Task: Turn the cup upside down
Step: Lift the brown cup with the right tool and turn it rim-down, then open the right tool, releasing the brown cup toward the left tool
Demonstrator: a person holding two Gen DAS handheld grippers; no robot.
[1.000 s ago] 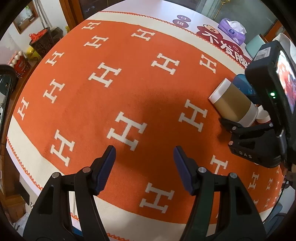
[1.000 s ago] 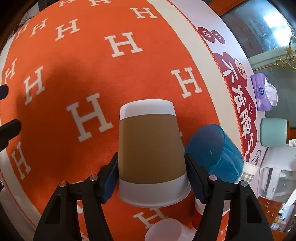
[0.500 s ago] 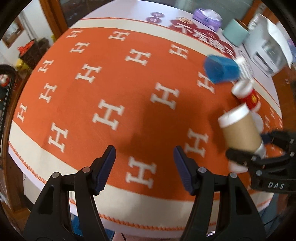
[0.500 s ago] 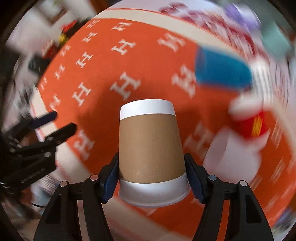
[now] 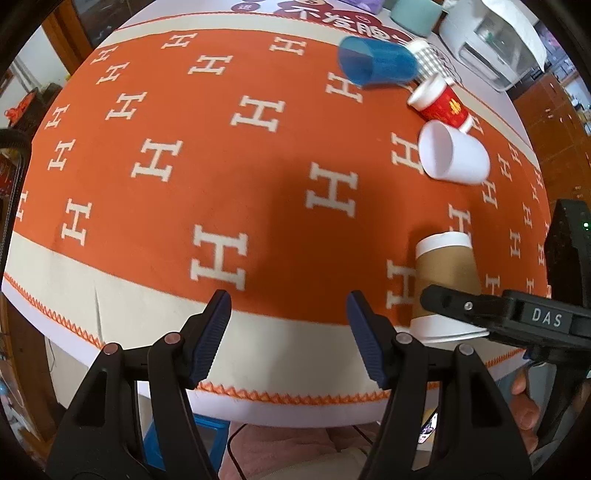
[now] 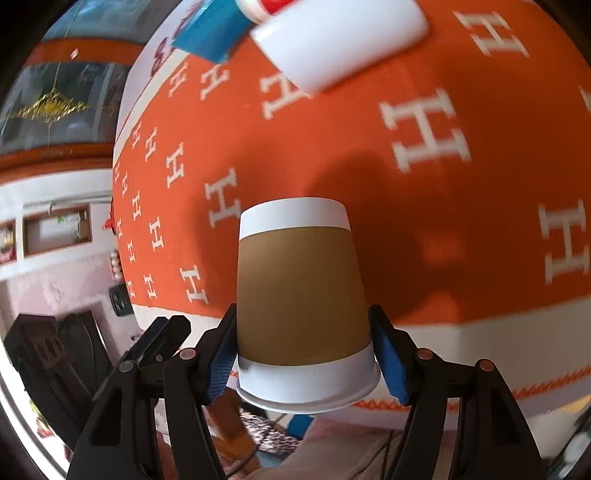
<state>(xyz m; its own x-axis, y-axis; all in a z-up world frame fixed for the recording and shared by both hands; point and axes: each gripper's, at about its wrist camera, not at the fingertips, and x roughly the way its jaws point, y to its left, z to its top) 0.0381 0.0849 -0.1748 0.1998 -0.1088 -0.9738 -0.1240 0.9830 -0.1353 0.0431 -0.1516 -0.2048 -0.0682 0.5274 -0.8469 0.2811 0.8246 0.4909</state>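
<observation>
A brown paper cup (image 6: 303, 295) with white bands is held in my right gripper (image 6: 303, 354), which is shut on it near the rim end. The cup's closed base points away from the camera and its rim faces the camera. In the left wrist view the cup (image 5: 445, 273) is at the right, above the near edge of the orange table cloth (image 5: 221, 177), with its base up, clamped by the right gripper (image 5: 461, 302). My left gripper (image 5: 288, 332) is open and empty over the table's near edge.
A white cup (image 5: 454, 155), a red paper cup (image 5: 441, 105) and a blue plastic cup (image 5: 376, 66) lie on their sides at the far right. A teal container (image 5: 413, 14) and a white appliance (image 5: 495, 40) stand behind them. The table edge (image 5: 295, 402) is close below.
My right gripper has swung the brown cup away from the other cups toward the near table edge and rotated with it. The left gripper has pulled back toward the near edge.
</observation>
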